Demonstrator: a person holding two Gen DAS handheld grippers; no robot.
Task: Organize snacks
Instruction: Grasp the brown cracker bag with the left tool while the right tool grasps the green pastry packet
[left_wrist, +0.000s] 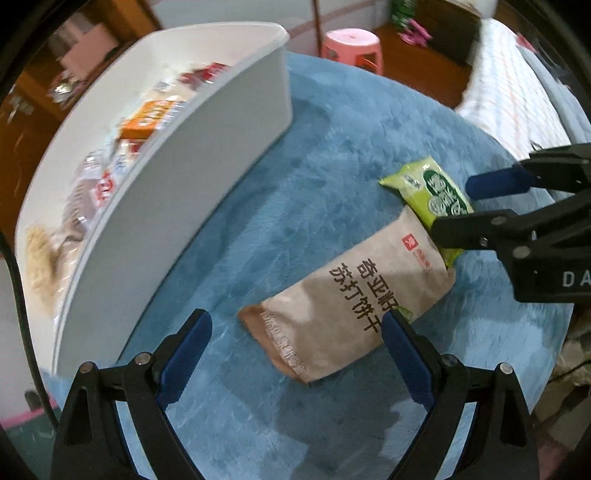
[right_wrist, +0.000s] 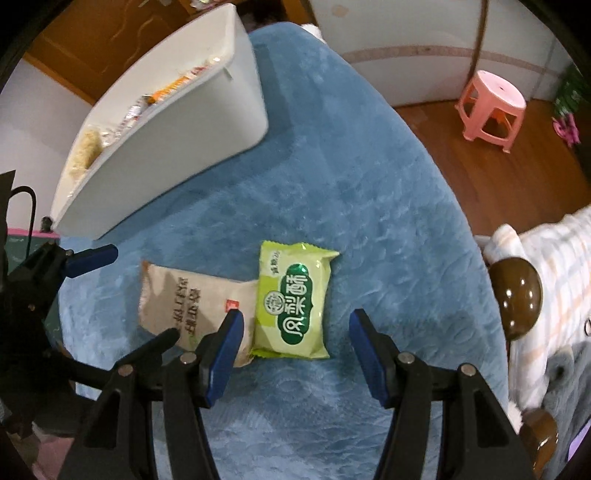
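Both grippers are gaping empty: my left gripper (left_wrist: 295, 343) is hanging over the brown cracker packet (left_wrist: 354, 306), my right gripper (right_wrist: 295, 343) over the green pastry packet (right_wrist: 291, 306)

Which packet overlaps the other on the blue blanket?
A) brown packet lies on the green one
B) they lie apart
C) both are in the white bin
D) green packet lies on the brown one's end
D: the green packet covers one end of the brown packet, both outside the white bin.
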